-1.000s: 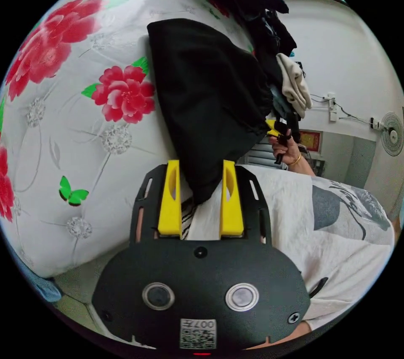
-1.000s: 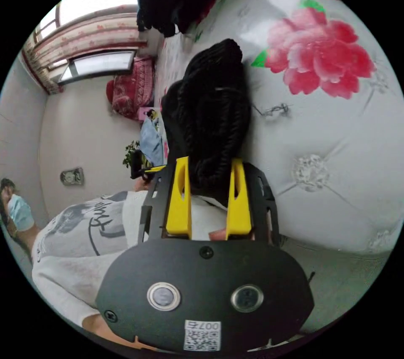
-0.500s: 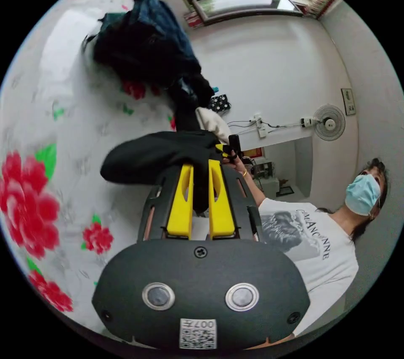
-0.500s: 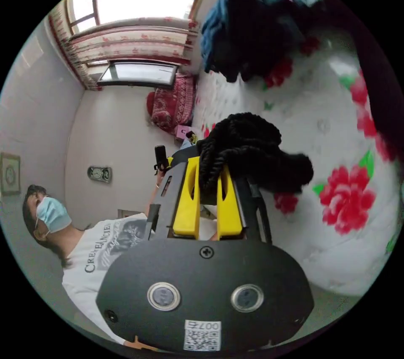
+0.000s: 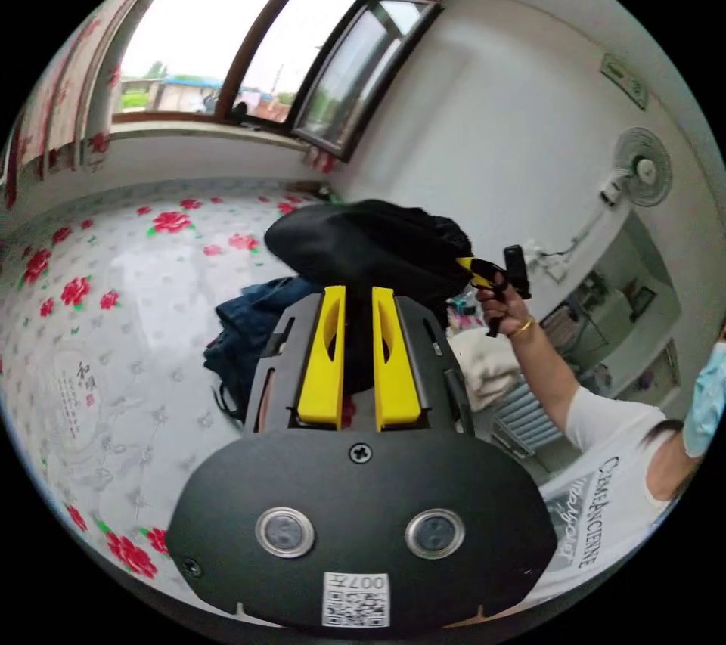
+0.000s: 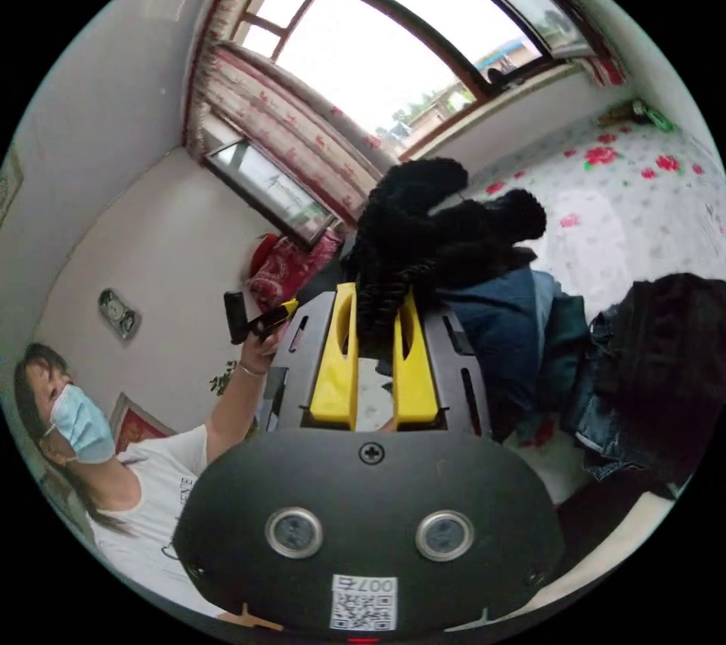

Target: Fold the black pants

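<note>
1. 2 tongs, left gripper (image 5: 357, 297) and right gripper (image 6: 376, 297), I keep clenched on the black pants (image 5: 363, 248), bunched just beyond both tips.
2. Risk: bunched cloth slipping out, dropping onto the clothes pile (image 6: 529, 342) beneath.

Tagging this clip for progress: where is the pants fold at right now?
Done: the black pants are off the flowered bed, away from the clothes pile. In hand: both tongs are shut on bunched black cloth, the left tongs and the right tongs, held up in the air. Left: no flat fold is visible; the pants look crumpled, so laying out and folding remain.
</note>
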